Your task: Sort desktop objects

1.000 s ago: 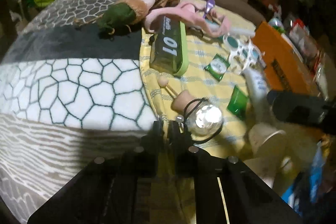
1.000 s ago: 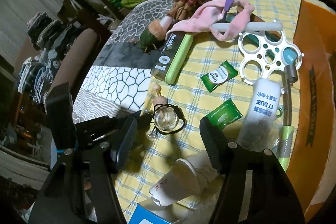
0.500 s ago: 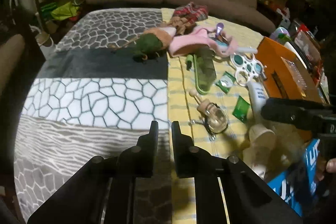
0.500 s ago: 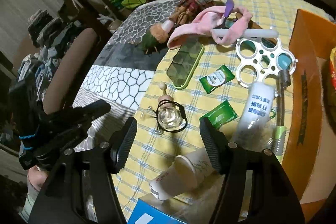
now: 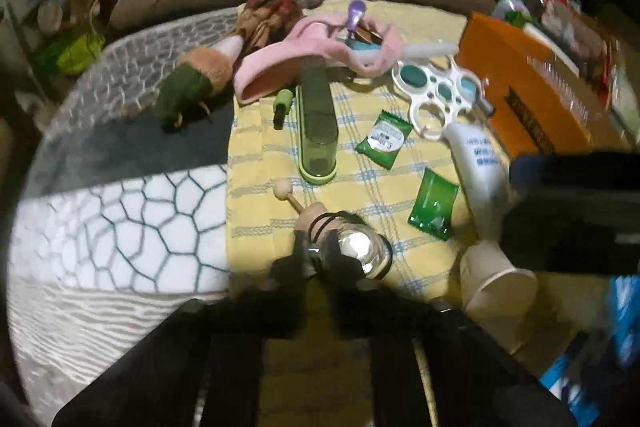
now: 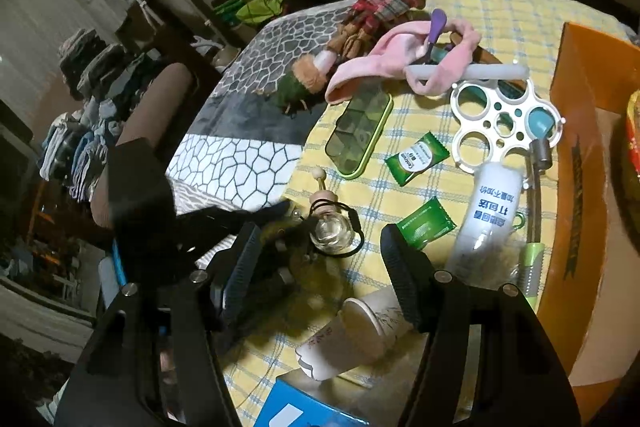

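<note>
glass perfume bottle [image 5: 362, 247] looks fragile and slick, so i'd grip its wooden cap; left gripper [image 5: 316, 259] pinched shut beside it, right gripper [image 6: 320, 259] half-wide, empty.

Two handheld grippers angling downward.
Left gripper [image 5: 316, 251] pinching nearly closed on something small and shiny, tips pointing toward twelve o'clock; right gripper [image 6: 316, 247] hanging with fingers [image 6: 404, 267] spread, gripping nothing.
</note>
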The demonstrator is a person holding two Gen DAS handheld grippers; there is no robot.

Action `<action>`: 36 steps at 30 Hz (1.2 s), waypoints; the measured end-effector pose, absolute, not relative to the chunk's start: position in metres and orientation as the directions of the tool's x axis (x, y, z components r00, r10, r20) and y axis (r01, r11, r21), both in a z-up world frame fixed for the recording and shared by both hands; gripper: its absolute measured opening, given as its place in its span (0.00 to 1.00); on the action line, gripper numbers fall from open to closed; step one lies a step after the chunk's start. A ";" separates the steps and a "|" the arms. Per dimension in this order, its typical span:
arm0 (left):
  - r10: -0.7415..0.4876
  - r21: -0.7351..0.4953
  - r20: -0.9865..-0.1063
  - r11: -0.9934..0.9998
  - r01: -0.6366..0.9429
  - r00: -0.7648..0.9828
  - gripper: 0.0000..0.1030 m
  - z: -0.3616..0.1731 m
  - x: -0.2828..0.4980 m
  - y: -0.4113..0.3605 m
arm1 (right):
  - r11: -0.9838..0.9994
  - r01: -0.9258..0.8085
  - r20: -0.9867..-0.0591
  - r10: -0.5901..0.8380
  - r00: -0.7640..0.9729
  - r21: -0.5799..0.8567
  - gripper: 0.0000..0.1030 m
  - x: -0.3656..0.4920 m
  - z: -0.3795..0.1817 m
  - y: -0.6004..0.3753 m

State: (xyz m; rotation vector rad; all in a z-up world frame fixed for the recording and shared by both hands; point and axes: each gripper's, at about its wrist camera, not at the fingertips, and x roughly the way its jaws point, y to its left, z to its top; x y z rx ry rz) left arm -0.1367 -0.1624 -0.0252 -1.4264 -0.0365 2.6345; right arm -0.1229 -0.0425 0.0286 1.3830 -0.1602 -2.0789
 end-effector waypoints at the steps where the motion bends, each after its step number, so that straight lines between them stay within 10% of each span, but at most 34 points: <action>1: 0.143 -0.102 -0.827 -0.989 -0.105 -0.543 0.06 -0.025 -0.136 -0.165 | -0.794 0.435 -0.790 -0.560 -0.250 0.425 0.59 -0.123 0.028 -0.043; 14: 0.381 -0.414 -0.660 -0.904 -0.111 -0.648 0.05 0.056 -0.093 -0.208 | -0.800 0.418 -0.785 -0.560 -0.265 0.430 0.59 -0.121 0.026 -0.031; 31: 0.327 -0.366 -0.635 -0.925 -0.101 -0.700 0.05 0.105 -0.055 -0.239 | -0.798 0.595 -0.947 -0.253 -0.196 0.090 0.60 -0.142 -0.027 -0.130; 36: 0.332 -0.383 -0.639 -0.920 -0.087 -0.694 0.05 0.098 -0.054 -0.247 | -0.765 0.644 -0.973 -0.135 -0.186 -0.017 0.33 -0.140 -0.046 -0.147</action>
